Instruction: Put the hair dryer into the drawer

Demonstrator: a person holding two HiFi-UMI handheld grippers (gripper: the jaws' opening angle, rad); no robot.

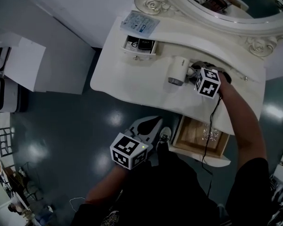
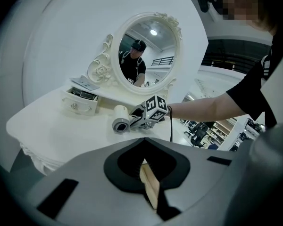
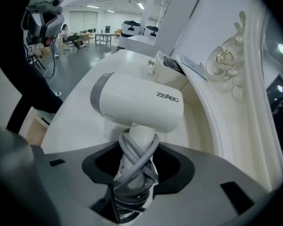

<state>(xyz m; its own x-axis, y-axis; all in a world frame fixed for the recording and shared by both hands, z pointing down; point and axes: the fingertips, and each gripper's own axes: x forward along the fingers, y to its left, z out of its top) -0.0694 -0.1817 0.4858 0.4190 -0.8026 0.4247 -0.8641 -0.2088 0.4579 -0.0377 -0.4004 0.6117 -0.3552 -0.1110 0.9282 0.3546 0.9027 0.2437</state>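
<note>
Overhead, in the head view, we see the white plastic hair dryer (image 1: 178, 72) lying on the ornate white dressing table (image 1: 132, 86), the open wood-lined drawer (image 1: 191, 133) at its five o'clock, the left gripper (image 1: 151, 127) at seven. In the left gripper view its jaws sit nearly together, empty. In the right gripper view we find the right gripper (image 3: 134, 197) clasping the dryer's cord-wrapped handle.

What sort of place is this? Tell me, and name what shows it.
Probably a mock dressing corner inside an open workspace: a white dressing table with an ornate oval mirror, a hair dryer on it, and desks in the bright hall behind.
</note>
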